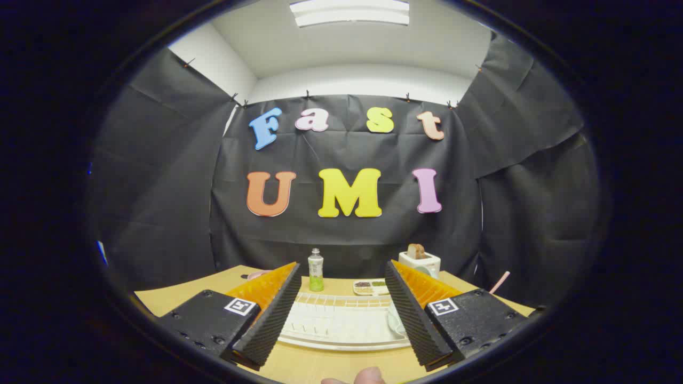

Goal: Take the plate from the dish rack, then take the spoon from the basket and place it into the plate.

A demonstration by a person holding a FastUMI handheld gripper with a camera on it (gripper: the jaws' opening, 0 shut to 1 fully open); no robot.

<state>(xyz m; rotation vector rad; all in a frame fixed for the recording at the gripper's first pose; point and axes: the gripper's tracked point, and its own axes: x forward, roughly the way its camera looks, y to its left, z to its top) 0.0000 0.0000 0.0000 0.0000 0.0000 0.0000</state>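
At the lower left of the frame, a wooden table (pixel 176 298) is seen, with a small pink object (pixel 256 274) at its far edge, too hidden to be identified. The gripper (pixel 340 306) is held wide open at bottom centre, nothing being gripped. Between its fingers a white dish rack (pixel 336 322) is framed. Beyond the rack a green drink bottle (pixel 316 269) is stood upright. Right of it a divided snack tray (pixel 371 287) is laid. The plate (pixel 396 320) is seen upright in the rack, against the right finger. A toaster with bread (pixel 420 258) and a pink stick (pixel 499 282) are found at lower right.
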